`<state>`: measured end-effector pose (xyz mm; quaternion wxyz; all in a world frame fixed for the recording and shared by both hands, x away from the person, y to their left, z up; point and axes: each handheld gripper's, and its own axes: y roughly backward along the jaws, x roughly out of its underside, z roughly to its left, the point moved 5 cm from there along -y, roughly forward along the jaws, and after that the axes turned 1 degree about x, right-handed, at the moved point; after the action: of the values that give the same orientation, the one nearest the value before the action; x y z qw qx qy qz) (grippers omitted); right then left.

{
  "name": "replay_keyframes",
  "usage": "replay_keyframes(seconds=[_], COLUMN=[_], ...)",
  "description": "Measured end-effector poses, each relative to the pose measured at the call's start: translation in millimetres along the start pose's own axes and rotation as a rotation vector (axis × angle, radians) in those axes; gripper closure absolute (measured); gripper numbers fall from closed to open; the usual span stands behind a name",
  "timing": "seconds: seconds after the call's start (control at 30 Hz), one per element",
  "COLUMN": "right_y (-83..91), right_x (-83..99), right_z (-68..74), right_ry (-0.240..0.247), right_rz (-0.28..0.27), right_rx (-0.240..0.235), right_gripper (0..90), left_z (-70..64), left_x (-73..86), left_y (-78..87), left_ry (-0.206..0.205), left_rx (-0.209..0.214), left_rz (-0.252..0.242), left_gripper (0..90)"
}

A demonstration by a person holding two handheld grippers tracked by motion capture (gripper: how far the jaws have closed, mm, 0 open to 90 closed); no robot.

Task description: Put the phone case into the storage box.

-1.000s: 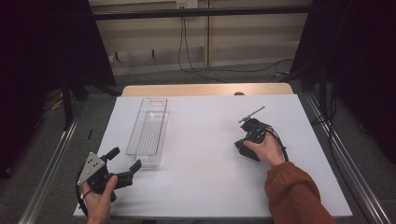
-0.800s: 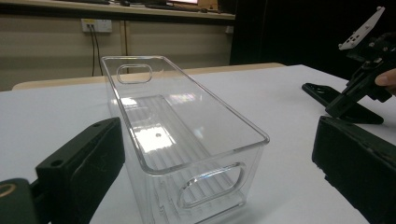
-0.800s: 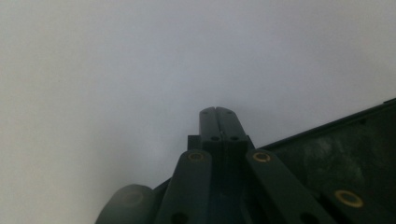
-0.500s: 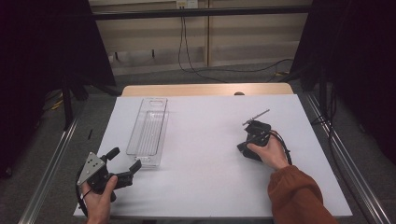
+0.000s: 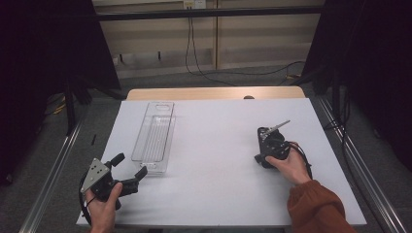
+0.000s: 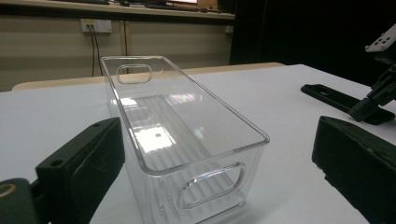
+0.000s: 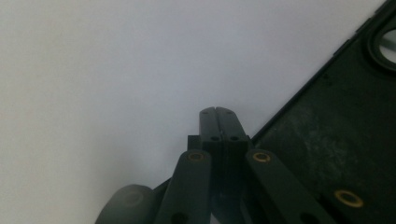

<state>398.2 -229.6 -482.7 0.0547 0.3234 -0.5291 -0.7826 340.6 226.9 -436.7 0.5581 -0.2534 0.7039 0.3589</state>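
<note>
Clear plastic forms the bin [image 5: 155, 137], a long narrow box lying lengthwise on the left half of the white table [image 5: 218, 145], its far end near the table's far edge and its near end toward the person. Slot handles are cut into both short walls. In the left gripper view the bin's near end [image 6: 205, 182] sits between the two black jaws, a gap of white table showing on each side, so neither jaw touches it.

Seen from above, the left gripper [image 5: 127, 171] rests low near the front left corner of the table, just short of the bin's near end, its jaws spread wide. Between it and the table's left edge there is little room; to its right the tabletop is bare and broad.

On the right half lies the right gripper [image 5: 266, 141], held by a hand [image 5: 291, 165] in an orange sleeve, well apart from the bin. Its own view shows the jaw tips pressed together with nothing between them, pointed down at the white surface beside a flat black plate [image 7: 336, 140]. A wide stretch of bare table separates the two grippers.
</note>
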Motion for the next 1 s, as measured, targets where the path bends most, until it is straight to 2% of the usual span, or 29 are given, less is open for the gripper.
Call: replay_keyframes(seconds=[0.03, 0.07, 0.17, 0.3, 0.5, 1.0], right_y=[0.0, 0.5, 1.7, 4.8, 8.0, 19.9], right_x=[0.0, 3.5, 7.8, 11.4, 15.7, 34.6], right_z=[0.0, -1.8, -2.4, -2.1, -4.2, -11.4], right_ry=[0.0, -0.018, -0.026, -0.019, -0.023, -0.034], right_rz=[0.0, -0.027, -0.057, -0.05, -0.041, -0.077], right_rx=[0.0, -0.014, -0.016, 0.009, 0.005, 0.065], right_gripper=[90.0, 90.0, 90.0, 90.0, 90.0, 90.0], left_z=[-0.4, -0.5, -0.3, -0.3, 0.0, -1.0], left_x=[0.1, 0.0, 0.0, 0.1, 0.1, -0.1], left_y=[-0.1, -0.1, 0.2, 0.2, 0.5, 0.8], left_ry=[0.004, 0.003, -0.001, 0.003, 0.003, -0.003], left_rx=[0.001, 0.002, -0.001, -0.001, 0.0, 0.001], left_rz=[0.0, -0.001, -0.002, -0.001, 0.0, 0.001], left_gripper=[2.6, 2.6, 2.6, 2.6, 2.6, 2.6])
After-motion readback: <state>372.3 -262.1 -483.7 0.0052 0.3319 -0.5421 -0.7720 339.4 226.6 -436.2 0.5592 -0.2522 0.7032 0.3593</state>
